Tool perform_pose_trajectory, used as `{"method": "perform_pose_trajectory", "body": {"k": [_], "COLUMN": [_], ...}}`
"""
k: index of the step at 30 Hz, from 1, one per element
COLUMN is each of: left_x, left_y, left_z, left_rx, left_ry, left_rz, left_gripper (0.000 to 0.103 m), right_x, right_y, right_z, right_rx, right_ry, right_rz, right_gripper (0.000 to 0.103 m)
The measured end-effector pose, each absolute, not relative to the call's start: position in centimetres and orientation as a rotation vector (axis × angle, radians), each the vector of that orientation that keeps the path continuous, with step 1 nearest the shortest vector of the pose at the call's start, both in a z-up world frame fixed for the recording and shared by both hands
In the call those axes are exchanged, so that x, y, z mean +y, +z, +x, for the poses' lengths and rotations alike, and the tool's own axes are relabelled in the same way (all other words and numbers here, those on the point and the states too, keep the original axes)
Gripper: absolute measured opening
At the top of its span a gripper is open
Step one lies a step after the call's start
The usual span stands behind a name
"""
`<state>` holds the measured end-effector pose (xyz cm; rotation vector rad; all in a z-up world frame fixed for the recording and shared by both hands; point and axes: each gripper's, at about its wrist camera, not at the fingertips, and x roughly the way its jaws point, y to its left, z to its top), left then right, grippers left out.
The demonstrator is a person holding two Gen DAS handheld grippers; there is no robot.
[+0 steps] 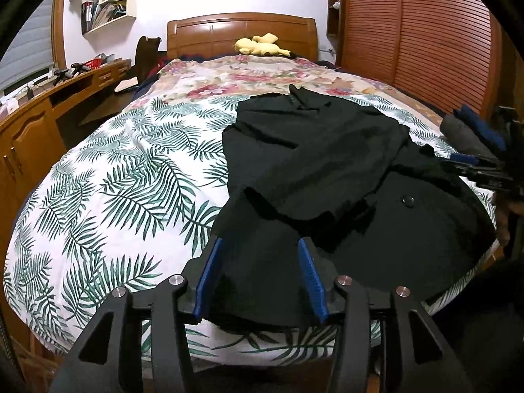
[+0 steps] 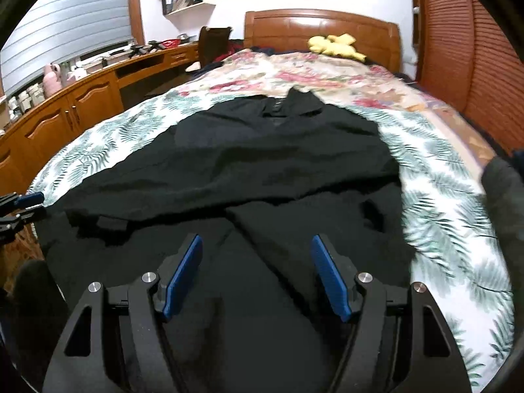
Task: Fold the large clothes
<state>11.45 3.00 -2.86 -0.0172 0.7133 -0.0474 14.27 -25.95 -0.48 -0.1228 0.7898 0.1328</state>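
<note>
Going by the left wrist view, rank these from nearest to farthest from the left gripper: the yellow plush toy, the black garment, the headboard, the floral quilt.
Measured from the left gripper:
1. Black garment, its hem lying between the open fingers.
2. Floral quilt, beyond the garment, up the bed.
3. Yellow plush toy, at the head of the bed.
4. Headboard, just behind the toy.

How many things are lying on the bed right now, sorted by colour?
Black: 1, the black garment, spread over the bedcover.
Yellow: 1, the plush toy by the headboard.
Grey: 1, a folded cloth at the edge.
Total: 3
</note>
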Motion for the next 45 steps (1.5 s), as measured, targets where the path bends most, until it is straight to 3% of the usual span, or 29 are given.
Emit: {"method": "perform_pose_trajectory", "body": {"k": [20, 22, 25, 45], "left_x": [4.0, 4.1, 4.2, 3.7], "left_y": [-4.2, -4.4, -4.6, -6.1], "left_z": [12.6, 12.8, 13.3, 13.0], "left_rx": [0.759, 0.768, 0.784, 0.87], "left_ry": [-0.03, -0.021, 0.0, 0.187], "left_rz": [-0.033, -0.035, -0.038, -0.135], "left_gripper": [0.052, 0.052, 0.052, 0.058], "right_x": [-36.1, -35.7, -35.1, -35.0], "right_y": [-2.9, -3.2, -2.9, -3.8], "right_z": [7.5, 7.6, 7.6, 6.2], "right_rx": [0.985, 0.987, 0.967, 0.897], "right_ry": [-0.038, -0.001, 0.061, 0.202], "right_rz": [-0.07, -0.081, -0.062, -0.087], "right_gripper": [0.07, 0.054, 0.041, 0.04]}}
